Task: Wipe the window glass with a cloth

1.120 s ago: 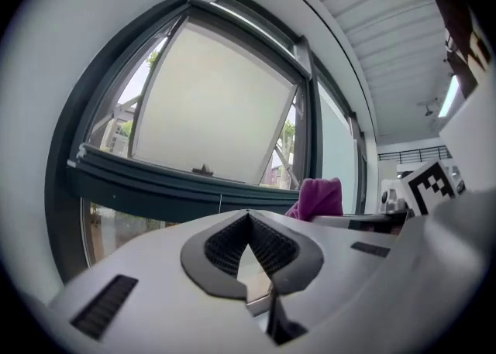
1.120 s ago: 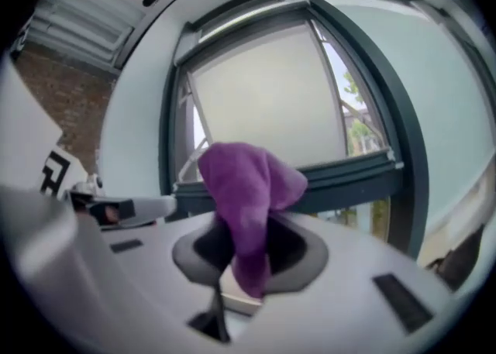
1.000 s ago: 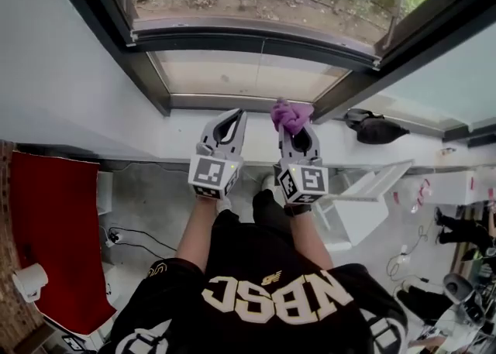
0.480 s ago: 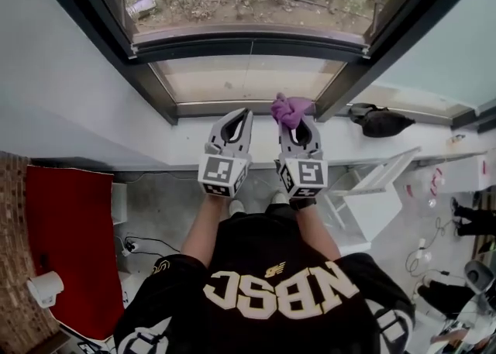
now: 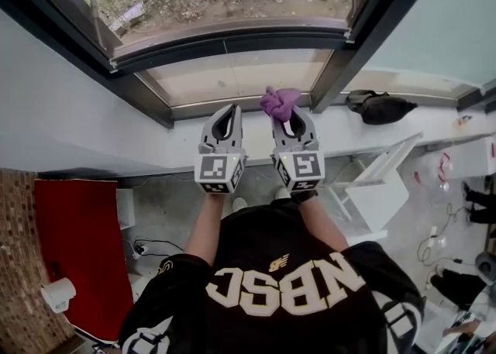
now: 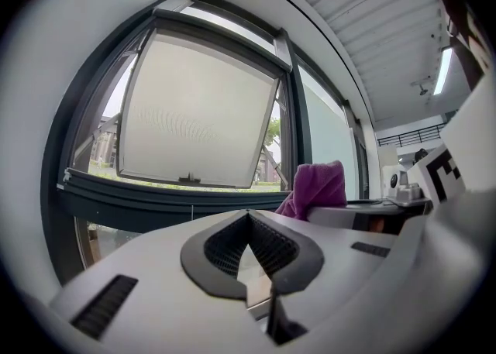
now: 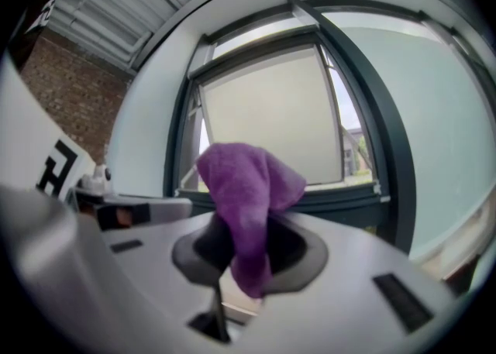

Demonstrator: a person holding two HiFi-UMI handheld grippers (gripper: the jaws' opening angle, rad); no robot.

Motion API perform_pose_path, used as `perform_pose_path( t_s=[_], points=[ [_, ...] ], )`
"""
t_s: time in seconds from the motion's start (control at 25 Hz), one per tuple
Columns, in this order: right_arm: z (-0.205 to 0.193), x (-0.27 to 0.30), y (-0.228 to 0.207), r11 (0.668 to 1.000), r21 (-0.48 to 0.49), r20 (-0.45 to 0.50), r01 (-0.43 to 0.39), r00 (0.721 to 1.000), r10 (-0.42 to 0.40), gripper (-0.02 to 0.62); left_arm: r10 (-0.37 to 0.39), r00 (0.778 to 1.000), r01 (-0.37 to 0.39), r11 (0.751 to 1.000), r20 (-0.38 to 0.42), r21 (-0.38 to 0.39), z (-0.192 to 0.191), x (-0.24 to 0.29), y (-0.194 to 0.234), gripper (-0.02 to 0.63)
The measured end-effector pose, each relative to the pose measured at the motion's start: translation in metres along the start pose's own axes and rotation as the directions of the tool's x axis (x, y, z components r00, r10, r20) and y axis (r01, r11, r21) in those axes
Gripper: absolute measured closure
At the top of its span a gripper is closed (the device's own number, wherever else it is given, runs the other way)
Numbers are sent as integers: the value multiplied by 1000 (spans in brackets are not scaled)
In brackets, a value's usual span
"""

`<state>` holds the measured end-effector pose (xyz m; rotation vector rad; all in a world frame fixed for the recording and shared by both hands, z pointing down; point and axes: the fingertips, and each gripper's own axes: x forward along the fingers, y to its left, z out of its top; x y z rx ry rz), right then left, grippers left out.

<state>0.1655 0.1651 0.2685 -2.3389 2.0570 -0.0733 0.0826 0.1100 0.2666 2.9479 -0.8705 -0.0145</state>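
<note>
— How many grippers are there?
— Two: the left gripper [image 5: 229, 108] and the right gripper [image 5: 284, 115].
— And cloths?
— Just one purple cloth [image 5: 277, 101].
— What else can you count?
— One black bag [image 5: 380, 107], one red mat [image 5: 77, 244], one white roll [image 5: 58, 295], and one open window sash [image 6: 194, 120]. One person too, in a black shirt [image 5: 279, 298].

I see a white windowsill [image 5: 182, 151] running across the head view, with a dark bag [image 5: 380, 106] lying on its right part. Below it, the grey floor [image 5: 167, 197] carries a red mat [image 5: 77, 244], a black cable [image 5: 143, 248] and what may be a paper roll [image 5: 58, 294].
</note>
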Motion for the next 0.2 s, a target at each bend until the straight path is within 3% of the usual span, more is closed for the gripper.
perform_pose_path(
  t_s=[0.2],
  points=[
    [-6, -4, -52, 1000, 0, -5, -10, 1000, 10, 508, -10, 1000, 10, 1000, -16, 6, -12, 41, -41, 583]
  ],
)
